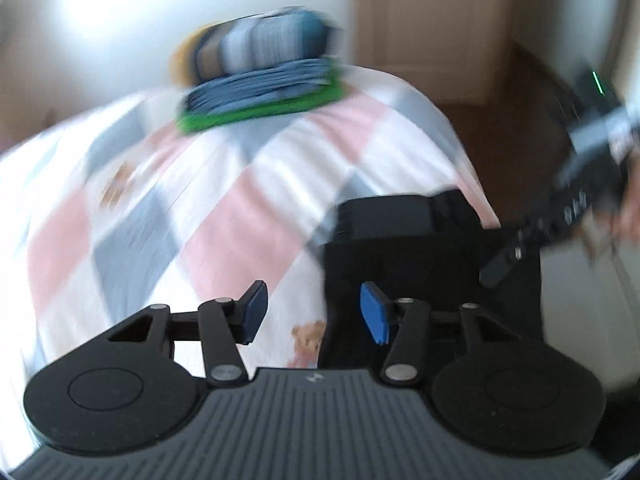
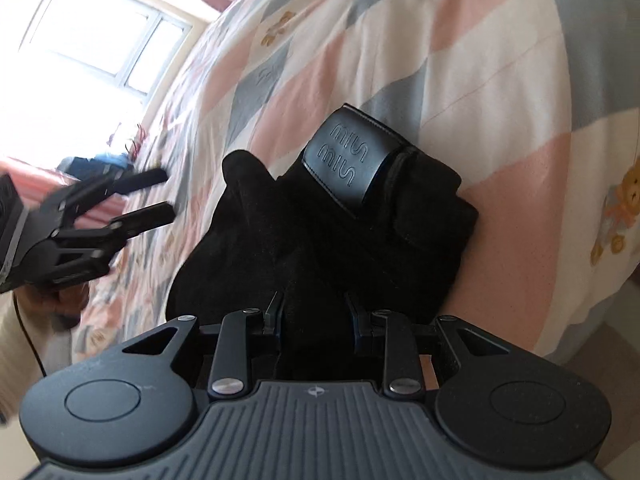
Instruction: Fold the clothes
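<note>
Black folded garment (image 2: 320, 232) is the landmark, lying on the checked pink, grey and white quilt (image 2: 460, 80) near the bed's edge. Right gripper (image 2: 314, 312) sits low at the garment's near end, fingers apart with the dark fabric between them; whether the pads actually pinch it, cannot tell, since black fabric hides the contact. Leather patch (image 2: 352, 160) with embossed lettering sits on the garment's far end, curled over the fold. Left gripper (image 1: 314, 314) hovers at the garment's left edge, jaws spread, blue pads (image 1: 374, 314) visible, nothing between them; one finger over quilt, the other over black cloth. From the right wrist view the left gripper appears off to the garment's left, blurred, above the quilt, with a hand (image 2: 60, 300) under it. Beyond the garment, well apart on the quilt, stands a stack of folded clothes (image 1: 260, 76): green at the bottom, grey-blue above, striped pieces on top, blurred. Bear print (image 1: 306, 342) on the quilt lies just beside the garment's near-left corner. Window (image 2: 100, 36) far left.
</note>
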`<action>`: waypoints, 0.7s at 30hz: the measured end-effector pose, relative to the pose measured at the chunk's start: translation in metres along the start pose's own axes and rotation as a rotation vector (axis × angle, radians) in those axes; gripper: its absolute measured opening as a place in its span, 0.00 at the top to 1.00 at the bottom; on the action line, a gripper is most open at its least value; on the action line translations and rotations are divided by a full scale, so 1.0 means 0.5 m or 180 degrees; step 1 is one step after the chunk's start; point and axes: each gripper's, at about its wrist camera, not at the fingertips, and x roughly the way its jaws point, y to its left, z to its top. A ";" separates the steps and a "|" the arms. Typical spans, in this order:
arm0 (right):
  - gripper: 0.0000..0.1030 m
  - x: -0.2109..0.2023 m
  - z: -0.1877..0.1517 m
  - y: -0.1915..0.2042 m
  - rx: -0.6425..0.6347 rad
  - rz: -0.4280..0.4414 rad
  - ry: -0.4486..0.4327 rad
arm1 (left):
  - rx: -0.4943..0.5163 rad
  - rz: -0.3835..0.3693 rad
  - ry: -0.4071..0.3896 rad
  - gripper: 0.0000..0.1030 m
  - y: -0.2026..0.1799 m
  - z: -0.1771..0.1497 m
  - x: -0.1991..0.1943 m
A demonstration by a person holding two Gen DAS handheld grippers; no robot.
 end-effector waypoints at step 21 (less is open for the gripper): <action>0.77 -0.061 0.103 -0.011 -0.0422 -0.0049 -0.0269 | -0.1923 0.1049 -0.0021 0.77 -0.147 -0.173 -0.024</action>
